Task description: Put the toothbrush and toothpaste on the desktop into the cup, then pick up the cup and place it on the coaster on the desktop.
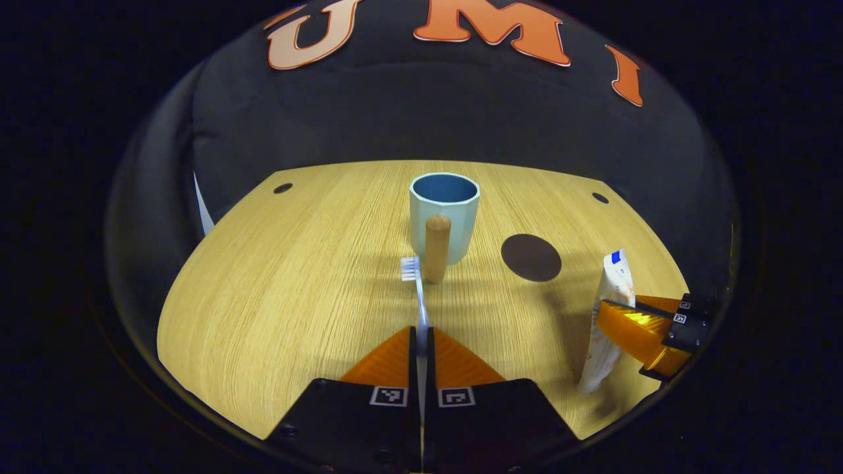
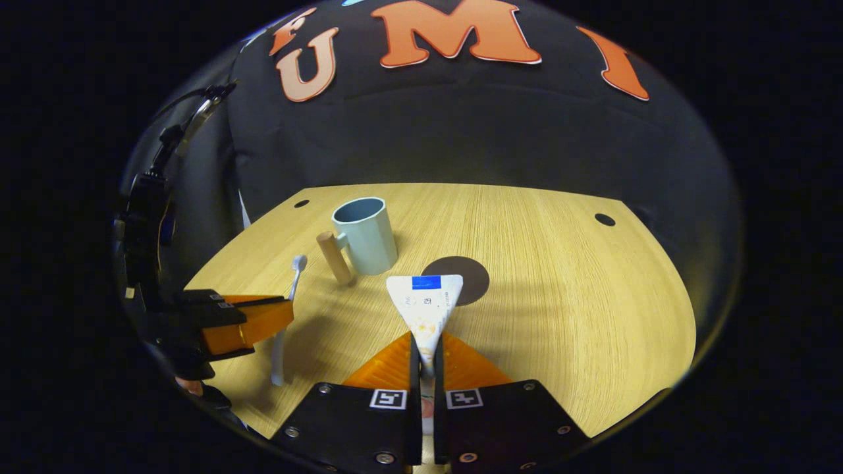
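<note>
Left gripper view: the left gripper [image 1: 422, 339] is clenching the handle of the toothbrush [image 1: 419, 299] between both orange fingers, with the white bristle head sticking forward and lying just short of the cup [image 1: 443, 217]. The pale blue cup is standing upright on the wooden desktop [image 1: 283, 296], its wooden handle [image 1: 436, 249] facing the camera. A dark round coaster [image 1: 531, 257] is lying flat on the desktop just to the right of the cup, apart from it. Farther right, the right gripper [image 1: 642, 336] is gripping the toothpaste [image 1: 609, 316], and the tube is standing nearly upright with its blue-marked flat end up.

Right gripper view: the right gripper [image 2: 426, 359] is grasping the toothpaste [image 2: 426, 309] between both fingers, the wide flat end pointing forward and overlapping the near edge of the coaster [image 2: 469, 271] in the picture. Whether the tube is touching the desktop [image 2: 579, 316] cannot be told. The cup [image 2: 363, 236] is sitting left of the coaster, its handle [image 2: 334, 257] turned to the left. At far left the left gripper [image 2: 263, 319] is holding the toothbrush [image 2: 288, 309] near its middle, head pointing up toward the cup.
</note>
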`<control>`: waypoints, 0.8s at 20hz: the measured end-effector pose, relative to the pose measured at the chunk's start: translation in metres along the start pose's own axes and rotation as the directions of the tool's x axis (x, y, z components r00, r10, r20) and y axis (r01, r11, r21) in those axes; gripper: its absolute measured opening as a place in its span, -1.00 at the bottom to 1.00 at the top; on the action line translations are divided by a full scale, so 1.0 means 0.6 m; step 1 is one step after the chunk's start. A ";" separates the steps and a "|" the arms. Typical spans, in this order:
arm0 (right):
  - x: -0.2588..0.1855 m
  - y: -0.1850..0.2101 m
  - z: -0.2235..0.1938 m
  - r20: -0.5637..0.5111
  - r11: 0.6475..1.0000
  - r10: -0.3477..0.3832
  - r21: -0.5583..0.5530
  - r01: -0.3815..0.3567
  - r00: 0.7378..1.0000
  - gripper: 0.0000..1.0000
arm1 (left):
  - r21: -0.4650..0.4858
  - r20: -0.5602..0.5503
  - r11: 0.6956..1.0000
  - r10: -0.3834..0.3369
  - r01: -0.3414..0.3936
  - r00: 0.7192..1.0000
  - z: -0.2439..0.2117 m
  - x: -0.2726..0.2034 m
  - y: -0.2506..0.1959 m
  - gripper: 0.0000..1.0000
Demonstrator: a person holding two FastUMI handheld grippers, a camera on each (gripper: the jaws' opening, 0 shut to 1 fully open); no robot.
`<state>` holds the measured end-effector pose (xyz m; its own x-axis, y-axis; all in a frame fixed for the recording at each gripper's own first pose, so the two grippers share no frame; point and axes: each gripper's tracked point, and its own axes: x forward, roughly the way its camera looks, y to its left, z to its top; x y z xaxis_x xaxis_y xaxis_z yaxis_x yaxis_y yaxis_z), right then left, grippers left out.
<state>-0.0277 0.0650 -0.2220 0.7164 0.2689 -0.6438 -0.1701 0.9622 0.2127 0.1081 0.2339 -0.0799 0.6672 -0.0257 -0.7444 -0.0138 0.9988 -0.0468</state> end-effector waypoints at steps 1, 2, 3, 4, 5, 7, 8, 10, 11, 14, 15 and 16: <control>-0.002 0.000 0.001 0.001 1.000 0.010 0.004 -0.010 1.000 -0.86 | 0.000 0.021 1.000 -0.002 0.002 1.000 0.010 -0.002 -0.002 -0.96; -0.005 0.003 0.003 0.002 1.000 0.019 0.017 -0.019 1.000 -0.88 | -0.001 0.049 1.000 -0.002 0.002 0.999 0.023 -0.007 0.000 -0.96; -0.009 0.006 0.006 0.007 1.000 0.026 0.016 -0.026 1.000 -0.89 | 0.002 0.084 1.000 -0.002 0.002 0.996 0.037 -0.012 0.003 -0.96; -0.010 0.005 0.011 0.027 1.000 0.020 0.011 -0.020 0.999 -0.90 | 0.006 0.130 1.000 0.003 -0.004 0.991 0.051 -0.017 0.009 -0.96; -0.014 0.000 0.022 0.053 1.000 0.009 -0.001 -0.009 0.999 -0.90 | 0.014 0.182 1.000 0.011 -0.013 0.983 0.069 -0.023 0.015 -0.98; -0.021 -0.001 0.039 0.095 1.000 0.002 -0.018 0.000 0.995 -0.90 | 0.033 0.292 0.999 0.026 -0.038 0.956 0.109 -0.038 0.020 -0.96; -0.027 -0.001 0.047 0.116 1.000 0.005 -0.021 -0.002 0.993 -0.89 | 0.043 0.338 0.997 0.041 -0.059 0.940 0.129 -0.043 0.022 -0.96; -0.037 0.000 0.069 0.161 0.999 0.005 -0.032 0.000 0.987 -0.91 | 0.043 0.415 0.995 0.059 -0.085 0.908 0.160 -0.063 0.036 -0.96; -0.041 -0.001 0.081 0.184 0.999 0.003 -0.044 0.005 0.983 -0.90 | 0.041 0.446 0.994 0.070 -0.098 0.892 0.176 -0.072 0.040 -0.96; -0.054 -0.006 0.118 0.249 0.997 -0.009 -0.066 0.027 0.968 -0.91 | 0.029 0.533 0.994 0.078 -0.110 0.843 0.239 -0.085 0.045 -0.96; -0.059 -0.008 0.130 0.268 0.997 -0.012 -0.065 0.031 0.963 -0.91 | 0.022 0.555 0.994 0.078 -0.108 0.828 0.251 -0.085 0.045 -0.96; -0.064 -0.010 0.140 0.285 0.997 -0.014 -0.064 0.033 0.958 -0.91 | 0.015 0.578 0.995 0.074 -0.101 0.813 0.271 -0.084 0.044 -0.96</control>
<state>0.0027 0.0453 -0.1370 0.8818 0.2321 -0.4106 -0.1889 0.9714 0.1436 0.1952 0.2683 0.0643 0.9717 0.0769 -0.2232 -0.0701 0.9968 0.0382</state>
